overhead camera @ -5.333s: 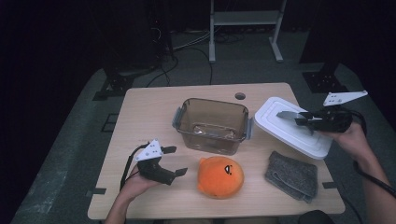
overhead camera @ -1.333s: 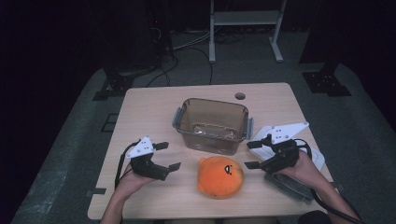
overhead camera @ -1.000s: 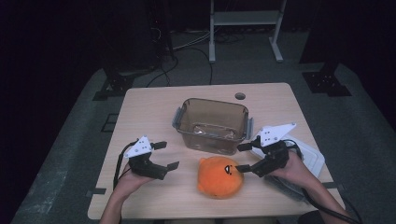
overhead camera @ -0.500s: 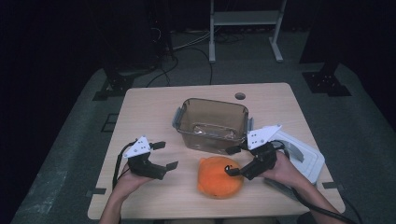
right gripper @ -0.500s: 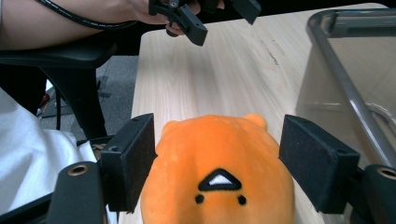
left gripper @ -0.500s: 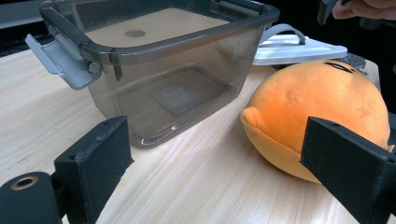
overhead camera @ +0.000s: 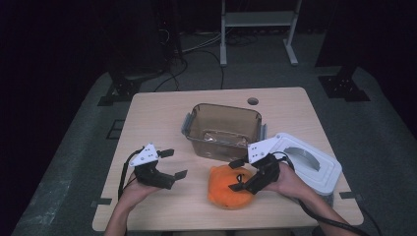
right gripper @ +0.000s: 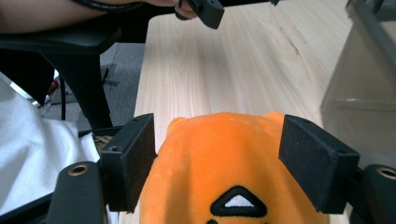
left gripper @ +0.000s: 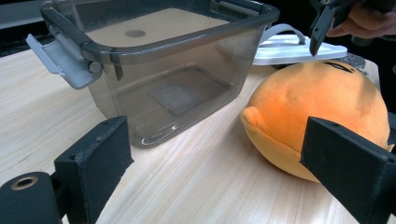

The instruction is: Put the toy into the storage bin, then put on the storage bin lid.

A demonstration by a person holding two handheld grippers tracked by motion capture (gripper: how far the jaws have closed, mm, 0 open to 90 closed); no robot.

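Pale wood-grain table (overhead camera: 157, 118) bore a smooth smoky-plastic tub (overhead camera: 223, 130); both grippers, left (overhead camera: 168, 164) and right (overhead camera: 238, 174), gaped, the right straddling a fuzzy round orange plush (overhead camera: 221, 189).

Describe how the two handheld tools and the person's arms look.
Both the left tool and right tool have black bodies with two flat, blocky black jaws. Each carries a pale grey three-cornered plate on top and trails a black cable. The person's forearms are bare, no sleeves in the high view.

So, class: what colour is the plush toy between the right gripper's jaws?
Orange, with a small black-and-white triangle mark; the plush toy shows best in the right gripper view.
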